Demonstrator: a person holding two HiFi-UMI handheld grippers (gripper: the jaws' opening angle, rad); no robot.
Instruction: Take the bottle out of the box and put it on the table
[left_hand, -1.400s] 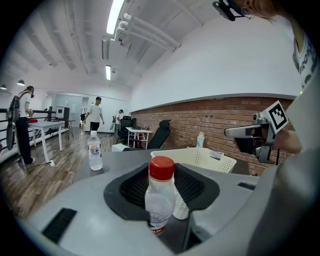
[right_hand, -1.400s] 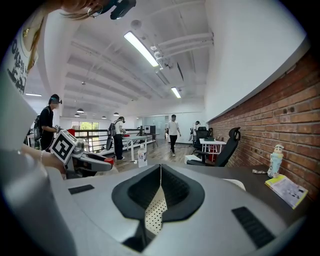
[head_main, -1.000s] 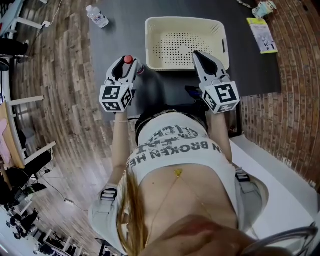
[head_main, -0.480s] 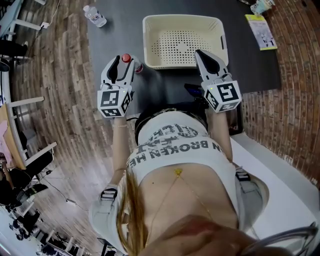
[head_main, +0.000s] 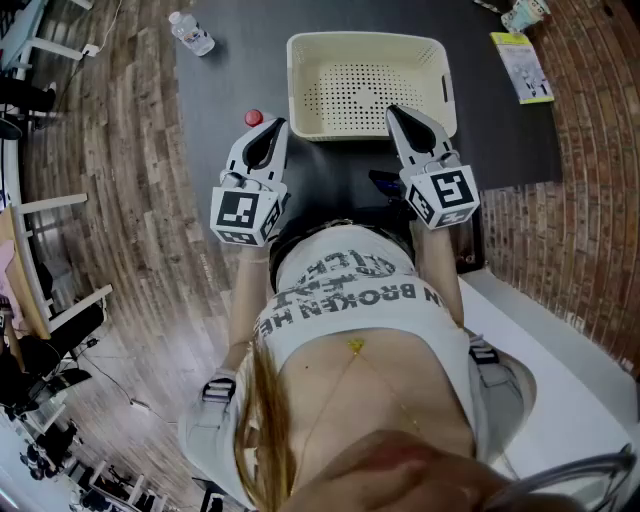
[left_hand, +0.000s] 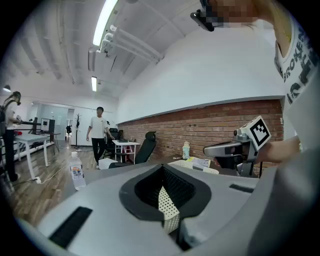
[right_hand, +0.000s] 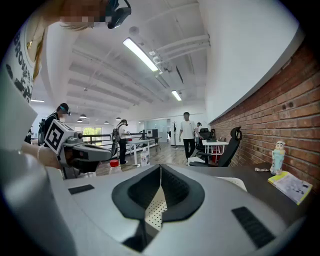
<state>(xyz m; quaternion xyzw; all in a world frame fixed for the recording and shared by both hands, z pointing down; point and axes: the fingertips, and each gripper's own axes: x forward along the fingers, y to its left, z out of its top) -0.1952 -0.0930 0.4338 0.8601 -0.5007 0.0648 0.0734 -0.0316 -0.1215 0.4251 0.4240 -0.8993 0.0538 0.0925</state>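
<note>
On table (head_main: 235, 55), bottle (head_main: 253, 118) stands upright; left gripper (head_main: 273, 126) just closed empty, right gripper (head_main: 393, 109) closed.

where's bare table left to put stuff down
Free: the dark table right of the cream perforated basket, up to the yellow-green leaflet; also the strip left of the basket, beyond the red-capped bottle. Crowded: the near edge, where the left gripper and right gripper sit.
</note>
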